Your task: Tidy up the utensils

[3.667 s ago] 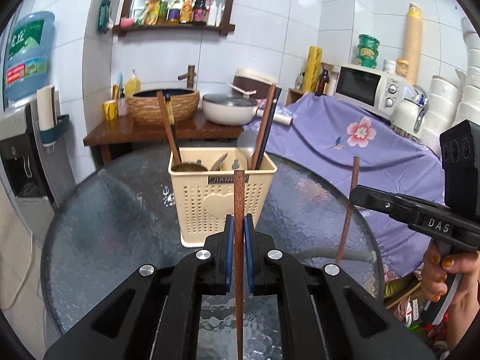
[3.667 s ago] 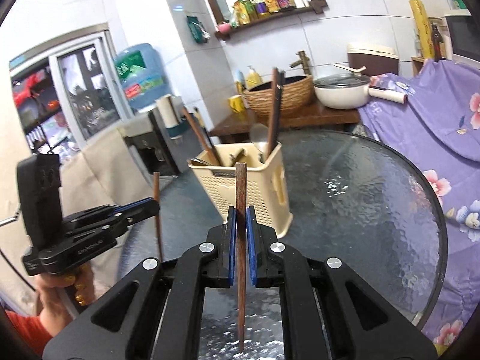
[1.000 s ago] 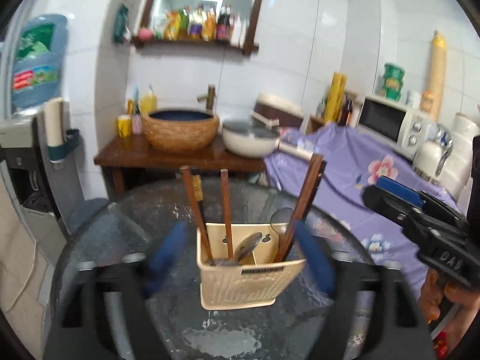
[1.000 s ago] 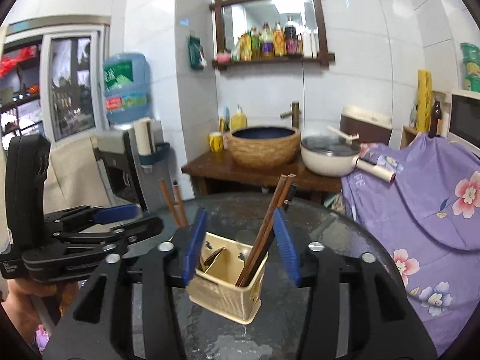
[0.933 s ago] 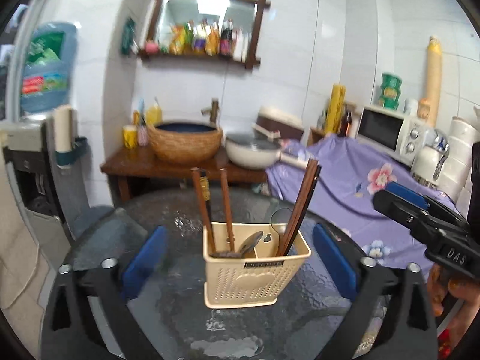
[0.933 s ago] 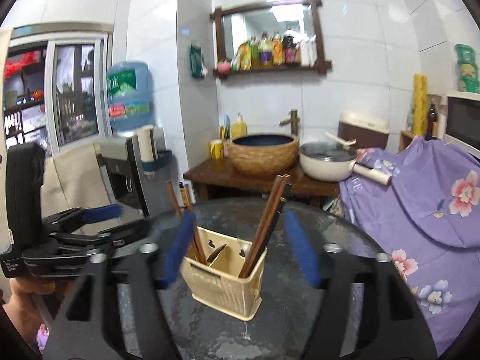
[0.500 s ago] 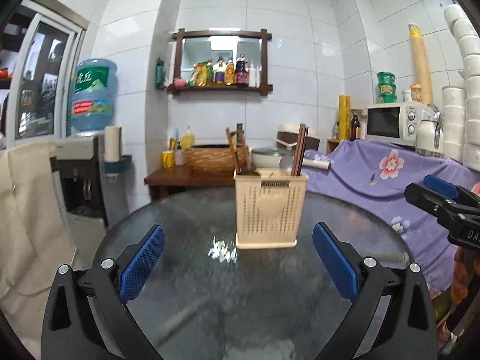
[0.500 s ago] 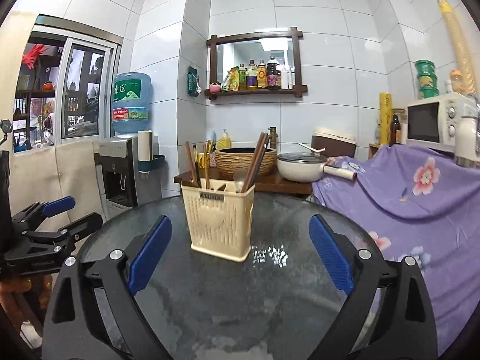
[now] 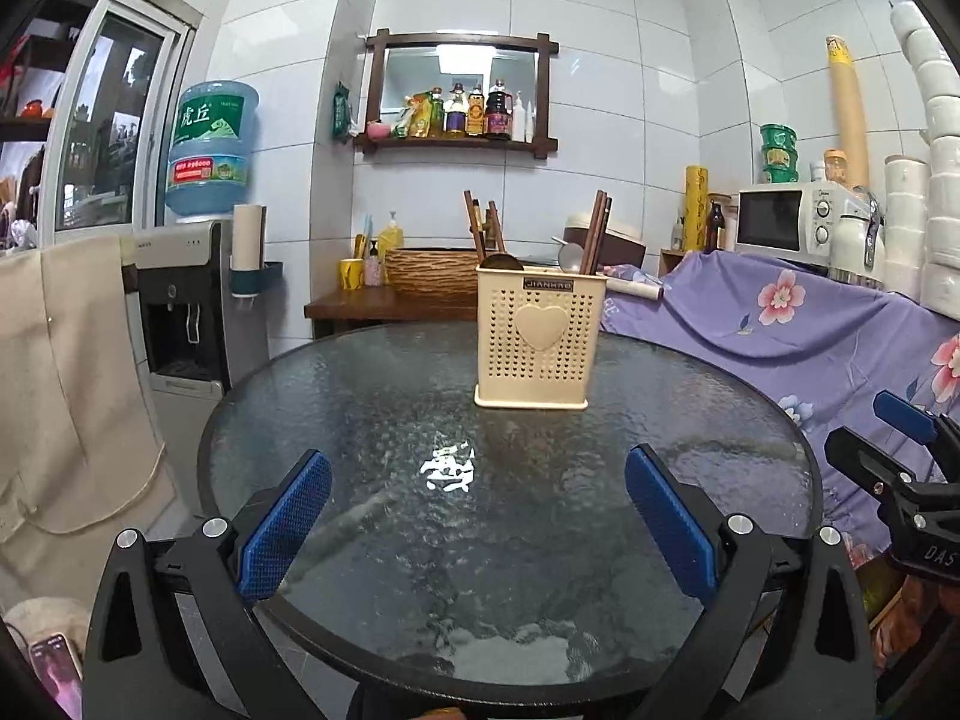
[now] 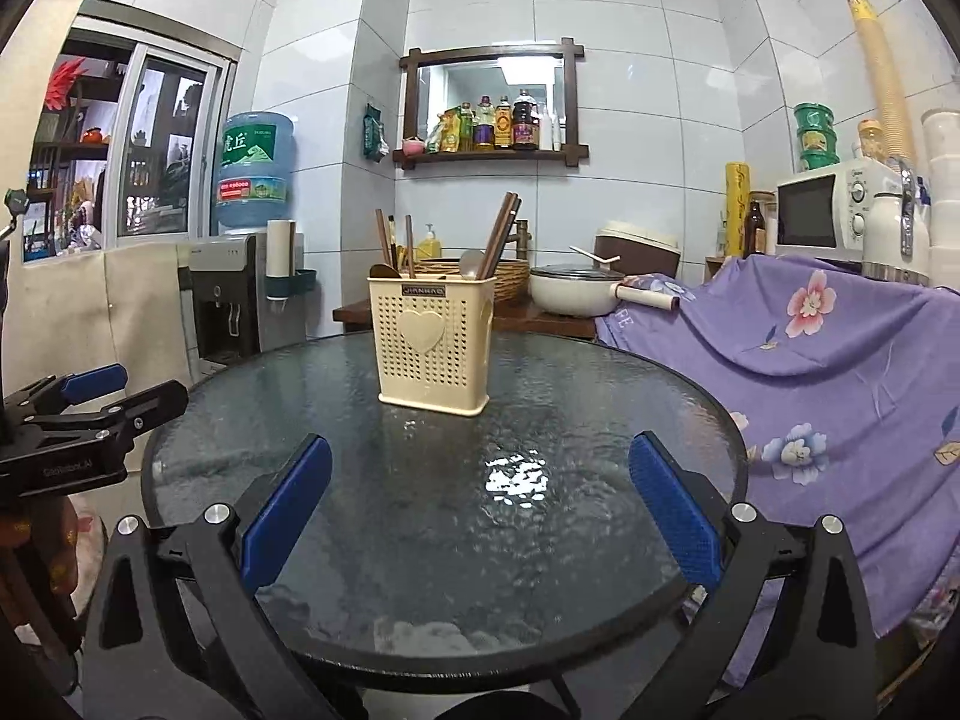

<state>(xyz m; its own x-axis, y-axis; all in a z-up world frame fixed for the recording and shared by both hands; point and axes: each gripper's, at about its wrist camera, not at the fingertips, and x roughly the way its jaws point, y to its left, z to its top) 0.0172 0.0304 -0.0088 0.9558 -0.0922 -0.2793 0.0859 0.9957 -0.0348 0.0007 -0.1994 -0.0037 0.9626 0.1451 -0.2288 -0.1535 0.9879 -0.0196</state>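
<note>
Looking past my left tool (image 9: 477,516) and right tool (image 10: 480,504), both released wide with nothing between their pads, I see the cream utensil holder (image 9: 538,345) standing upright well beyond them. It sits on the round glass bench (image 9: 372,396), a purple floral cloth (image 9: 798,330) to its right. Brown chopsticks (image 9: 597,231) and spoons (image 10: 471,263) stand inside the holder.

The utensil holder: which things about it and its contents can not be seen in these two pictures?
- Utensil holder, both wrist views: its perforated front wall hides the lower ends of the chopsticks and the inner compartments.
- Spoons: only the tops show above the rim; their number is unclear.
- Label on the rim: too small to read.
</note>
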